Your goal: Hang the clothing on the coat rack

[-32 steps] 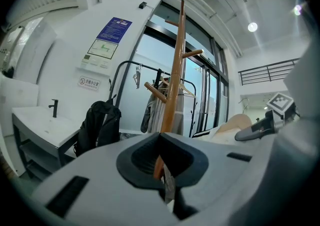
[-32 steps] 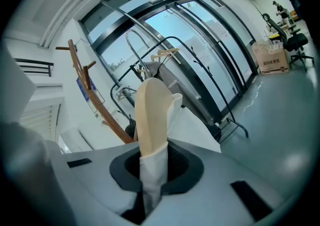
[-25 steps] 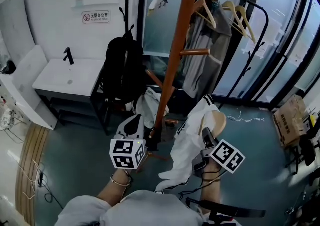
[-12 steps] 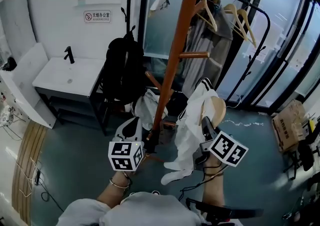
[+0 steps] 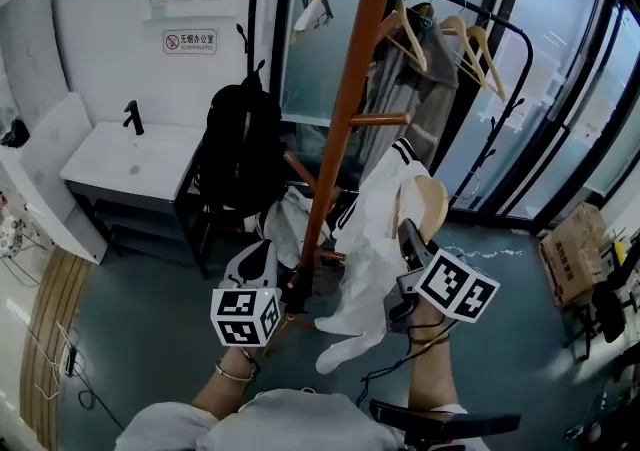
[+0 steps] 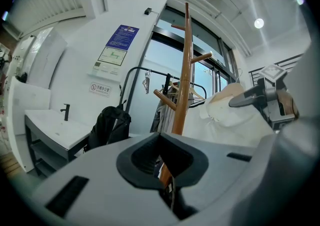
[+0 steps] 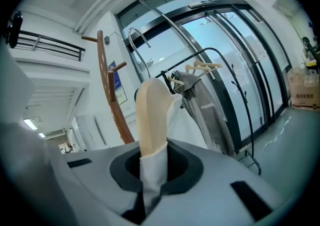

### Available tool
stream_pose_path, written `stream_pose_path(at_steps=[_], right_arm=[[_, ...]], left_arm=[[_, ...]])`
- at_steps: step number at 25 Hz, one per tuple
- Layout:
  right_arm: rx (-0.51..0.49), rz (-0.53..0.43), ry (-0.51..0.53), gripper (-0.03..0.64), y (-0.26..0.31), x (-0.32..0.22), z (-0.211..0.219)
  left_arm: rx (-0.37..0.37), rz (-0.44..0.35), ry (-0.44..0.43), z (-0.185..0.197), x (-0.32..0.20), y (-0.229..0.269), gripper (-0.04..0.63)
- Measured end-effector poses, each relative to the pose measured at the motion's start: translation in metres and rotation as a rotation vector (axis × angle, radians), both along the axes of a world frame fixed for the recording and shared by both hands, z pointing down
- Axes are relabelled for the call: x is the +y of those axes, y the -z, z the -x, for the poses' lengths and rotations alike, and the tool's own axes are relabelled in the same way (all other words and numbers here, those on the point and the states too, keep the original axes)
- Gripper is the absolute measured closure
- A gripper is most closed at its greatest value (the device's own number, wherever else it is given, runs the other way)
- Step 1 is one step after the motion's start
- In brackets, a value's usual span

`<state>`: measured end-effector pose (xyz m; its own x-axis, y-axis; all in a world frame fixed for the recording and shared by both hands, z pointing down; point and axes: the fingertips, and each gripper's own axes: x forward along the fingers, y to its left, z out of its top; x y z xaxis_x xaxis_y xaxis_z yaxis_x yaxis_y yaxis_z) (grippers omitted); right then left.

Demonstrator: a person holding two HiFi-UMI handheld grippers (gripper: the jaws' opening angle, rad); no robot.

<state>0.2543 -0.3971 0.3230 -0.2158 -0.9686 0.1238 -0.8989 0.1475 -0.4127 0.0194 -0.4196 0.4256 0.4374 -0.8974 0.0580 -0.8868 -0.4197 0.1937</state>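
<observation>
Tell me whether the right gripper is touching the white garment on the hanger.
Touching. The right gripper view shows the right gripper with its jaws shut on a fold of the white garment, with no gap between pads and cloth.

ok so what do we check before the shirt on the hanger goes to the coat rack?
1. Right gripper hold: ok. Its fingers are shut on the wooden hanger and a fold of the white shirt.
2. Shirt on hanger: ok. It drapes over the hanger.
3. Free peg on the coat rack: ok. That peg is bare.
4. Left gripper free to help: ok. It is shut with nothing in it.
5. Loose sleeve clear of the rack's base: cannot tell. It hangs low, close to the pole in the head view.
</observation>
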Motion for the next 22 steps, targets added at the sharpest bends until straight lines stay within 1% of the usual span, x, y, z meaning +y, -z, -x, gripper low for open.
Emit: stream_pose_path(at_steps=[15, 22], right_arm=[[0.071, -0.047, 0.056, 0.586, 0.038, -0.005, 0.025], [0.102, -0.052, 0.071, 0.586, 0.044, -0.01, 0.036]], left_arm=[[0.016, -0.013, 0.043, 0.016, 0.007, 0.008, 0.588], [0.012, -0.02, 0.085, 0.036, 0.014, 0.009, 0.588]])
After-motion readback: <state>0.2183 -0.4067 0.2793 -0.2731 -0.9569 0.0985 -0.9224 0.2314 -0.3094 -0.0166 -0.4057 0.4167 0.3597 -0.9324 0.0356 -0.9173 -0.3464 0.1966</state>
